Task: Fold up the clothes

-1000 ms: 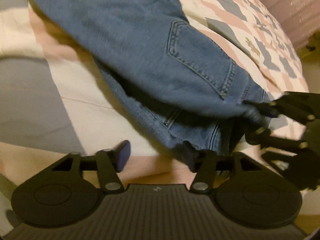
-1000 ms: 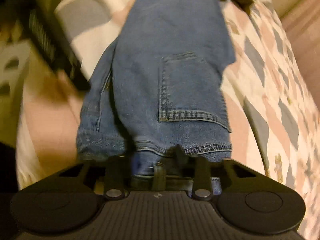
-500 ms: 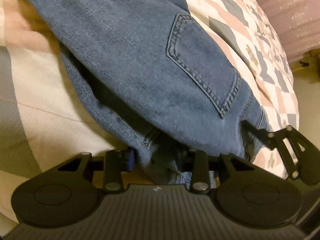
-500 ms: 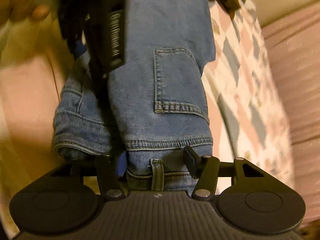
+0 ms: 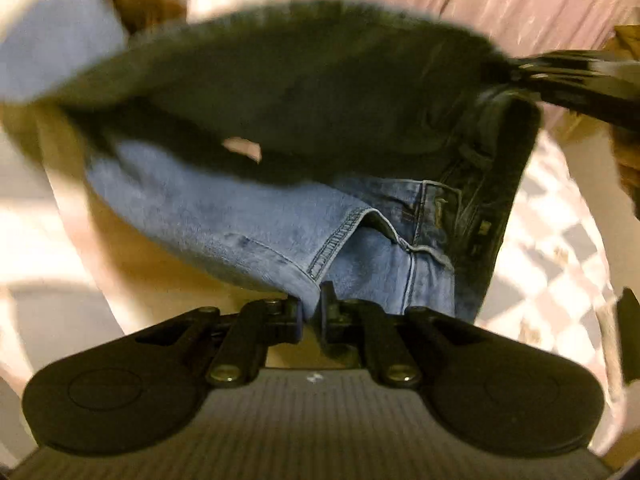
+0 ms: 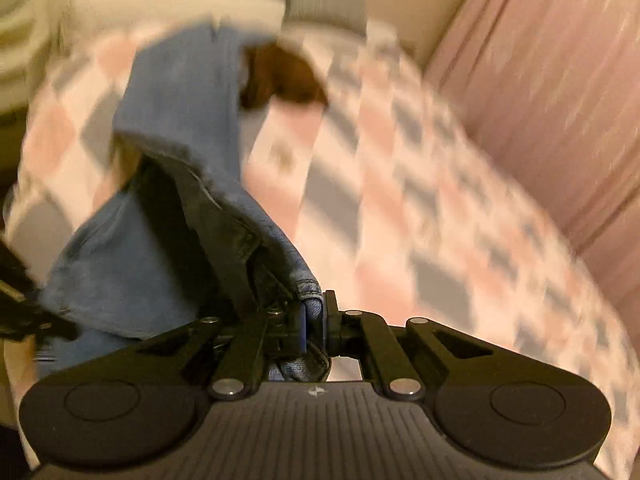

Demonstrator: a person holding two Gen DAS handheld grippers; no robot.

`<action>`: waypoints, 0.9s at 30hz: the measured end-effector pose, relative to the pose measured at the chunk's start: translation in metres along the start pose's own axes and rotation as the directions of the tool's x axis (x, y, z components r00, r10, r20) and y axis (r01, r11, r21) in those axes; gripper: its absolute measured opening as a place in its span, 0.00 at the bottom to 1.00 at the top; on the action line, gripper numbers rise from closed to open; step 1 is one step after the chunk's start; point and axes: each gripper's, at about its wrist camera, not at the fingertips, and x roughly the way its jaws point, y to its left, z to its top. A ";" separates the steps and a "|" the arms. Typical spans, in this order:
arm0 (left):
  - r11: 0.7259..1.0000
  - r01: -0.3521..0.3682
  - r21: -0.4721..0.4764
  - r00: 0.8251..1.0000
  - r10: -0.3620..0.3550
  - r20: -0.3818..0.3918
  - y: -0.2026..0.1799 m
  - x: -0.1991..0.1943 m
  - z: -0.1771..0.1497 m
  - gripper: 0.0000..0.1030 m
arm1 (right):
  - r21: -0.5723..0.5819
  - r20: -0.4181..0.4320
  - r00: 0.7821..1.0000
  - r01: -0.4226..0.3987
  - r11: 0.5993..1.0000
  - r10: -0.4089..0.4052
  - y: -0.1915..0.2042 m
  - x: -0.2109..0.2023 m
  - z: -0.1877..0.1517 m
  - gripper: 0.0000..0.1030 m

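Between the tips of the left gripper (image 5: 310,314) sits a stitched edge of the blue denim jeans (image 5: 240,224), pinched tight by the two black fingers. Above that gripper the jeans hang in a big dark fold that fills most of the view and hides what lies past it. Up and to the right of the left gripper, the right gripper (image 5: 576,76) shows as a dark blur holding the far corner of the jeans. Seen from its own camera, the right gripper (image 6: 316,312) is also squeezed onto a thick rolled edge of the jeans (image 6: 176,120), and the cloth runs away from it, up and to the left. Under the jeans lies the pink, grey and white checked bed cover (image 6: 420,208). Past the jeans, ahead of the right gripper, sits a brown lump of cloth (image 6: 288,76), too blurry to tell more. Off to the right hangs a pink curtain (image 6: 552,80).
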 end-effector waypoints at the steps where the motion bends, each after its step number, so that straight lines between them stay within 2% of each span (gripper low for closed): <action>1: 1.000 -0.022 0.022 0.998 0.021 0.054 -0.018 -0.019 0.006 0.05 | -0.012 0.036 0.999 -0.005 1.000 0.006 -0.017 -0.012 0.006 0.04; 4: 0.998 -0.051 0.034 0.986 0.045 0.160 -0.093 -0.050 0.012 0.05 | -0.017 0.108 0.994 -0.019 1.000 0.021 -0.072 -0.046 0.008 0.04; 6: 0.998 -0.037 0.054 0.979 0.025 0.200 -0.159 -0.049 0.008 0.04 | 0.012 0.120 0.992 -0.030 0.999 0.028 -0.115 -0.070 -0.007 0.04; 7: 0.997 -0.025 0.079 0.985 0.011 0.170 -0.173 -0.042 0.002 0.05 | 0.032 0.116 0.993 -0.032 0.999 0.029 -0.137 -0.082 -0.016 0.04; 10: 0.988 0.015 0.151 0.997 -0.027 0.075 -0.214 -0.018 -0.015 0.08 | 0.108 0.020 1.000 0.013 0.994 -0.015 -0.214 -0.105 -0.064 0.04; 12: 0.979 0.046 0.196 0.999 -0.049 0.011 -0.242 -0.003 -0.027 0.10 | 0.161 -0.092 0.993 0.082 0.984 -0.068 -0.270 -0.109 -0.110 0.05; 13: 0.974 0.062 0.218 0.998 -0.058 -0.022 -0.255 0.005 -0.032 0.16 | 0.169 -0.179 0.979 0.128 0.977 -0.097 -0.297 -0.104 -0.138 0.08; 15: 0.961 0.096 0.259 0.993 -0.075 -0.088 -0.283 0.020 -0.044 0.16 | 0.180 -0.340 0.926 0.234 0.955 -0.163 -0.347 -0.088 -0.201 0.16; 16: 0.954 0.114 0.279 0.989 -0.083 -0.121 -0.297 0.028 -0.050 0.16 | 0.191 -0.427 0.885 0.288 0.939 -0.184 -0.369 -0.077 -0.239 0.30; 17: 0.945 0.132 0.298 0.984 -0.089 -0.154 -0.310 0.036 -0.056 0.18 | 0.198 -0.517 0.834 0.335 0.921 -0.192 -0.384 -0.067 -0.273 0.39; 18: 0.937 0.151 0.316 0.978 -0.095 -0.187 -0.324 0.044 -0.061 0.23 | 0.198 -0.581 0.788 0.379 0.904 -0.203 -0.390 -0.062 -0.300 0.46; 19: 0.927 0.170 0.333 0.970 -0.099 -0.220 -0.338 0.051 -0.067 0.26 | 0.200 -0.622 0.755 0.410 0.890 -0.209 -0.392 -0.061 -0.324 0.47; 20: 0.917 0.190 0.350 0.962 -0.103 -0.253 -0.352 0.059 -0.073 0.26 | 0.215 -0.622 0.756 0.414 0.884 -0.203 -0.387 -0.066 -0.340 0.53; 21: 0.910 0.198 0.364 0.955 -0.095 -0.282 -0.362 0.067 -0.078 0.26 | 0.251 -0.612 0.769 0.410 0.877 -0.185 -0.381 -0.072 -0.354 0.75; 22: 0.922 0.118 0.369 0.958 -0.008 -0.288 -0.346 0.074 -0.081 0.26 | 0.296 -0.598 0.784 0.406 0.865 -0.164 -0.372 -0.079 -0.367 0.85; 24: 0.922 -0.041 0.384 0.942 0.164 -0.294 -0.314 0.088 -0.087 0.26 | 0.384 -0.581 0.807 0.384 0.840 -0.103 -0.347 -0.088 -0.386 0.81; 25: 0.898 -0.111 0.426 0.931 0.244 -0.273 -0.297 0.093 -0.088 0.26 | 0.428 -0.577 0.815 0.366 0.826 -0.063 -0.333 -0.089 -0.394 0.79; 27: 0.825 -0.244 0.509 0.892 0.397 -0.217 -0.263 0.103 -0.091 0.28 | 0.487 -0.563 0.826 0.341 0.804 -0.009 -0.303 -0.090 -0.403 0.77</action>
